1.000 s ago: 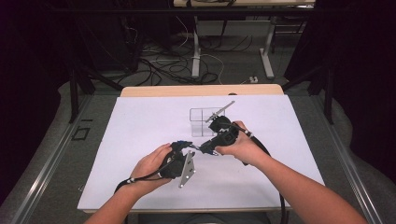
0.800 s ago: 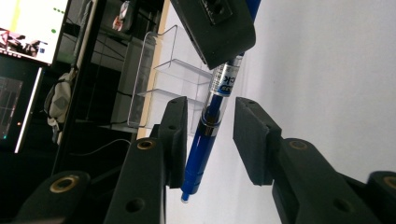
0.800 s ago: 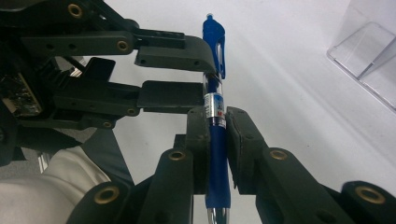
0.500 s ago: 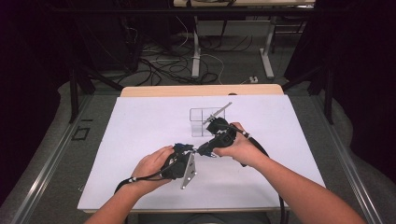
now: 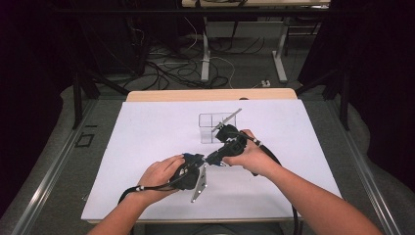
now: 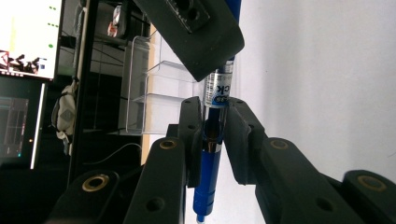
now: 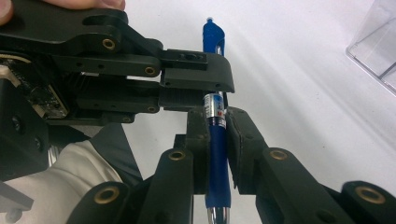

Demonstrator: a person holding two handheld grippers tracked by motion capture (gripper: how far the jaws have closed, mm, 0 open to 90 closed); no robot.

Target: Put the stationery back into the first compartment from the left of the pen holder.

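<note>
A blue pen (image 7: 216,126) with a clear labelled barrel (image 6: 218,88) hangs over the white table between both grippers. My right gripper (image 7: 217,140) is shut on its blue barrel. My left gripper (image 6: 215,135) has just been closing its jaws and now presses on the pen near the metal ring. In the high view the left gripper (image 5: 198,161) and the right gripper (image 5: 216,156) meet tip to tip at the table's middle, each in a hand. The pen is too small to make out there.
A clear plastic box (image 5: 211,127) stands just behind the right hand, also seen as a clear box (image 6: 154,93) and at the corner (image 7: 378,46). The white sheet (image 5: 142,142) covers the table; cables lie on the floor beyond.
Both hands hold their places. The high view is too small to show any difference at the jaws.
</note>
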